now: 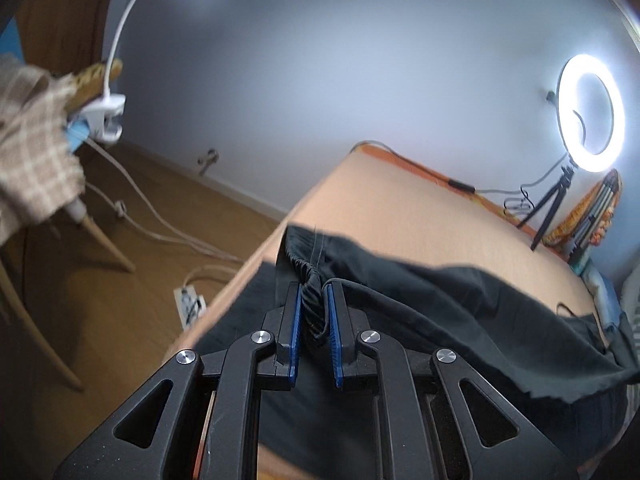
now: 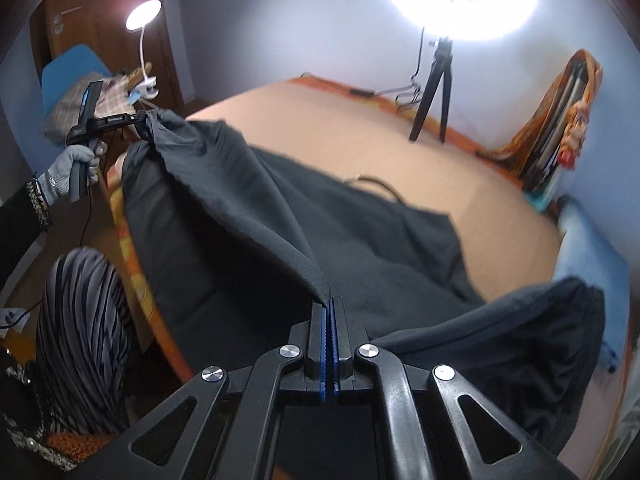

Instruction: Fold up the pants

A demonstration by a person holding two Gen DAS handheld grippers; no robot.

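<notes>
With the pants clamped in both the left gripper and right gripper, the held edge should be kept taut and level.

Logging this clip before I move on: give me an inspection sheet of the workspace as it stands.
Surface: peach-coloured bed cover, orange-edged.
Job's things: dark grey fabric pants, lifted at two points, the rest draped on the bed.
Clutter: orange patterned cloth bundle by the wall; blue pillow.
Grippers: left gripper shut on the gathered waistband; right gripper shut on a fabric edge.
Cables: black cable along the bed's far edge; white cords on the floor.
Surroundings: lit ring light on black tripod; white clip lamp; blue chair.
</notes>
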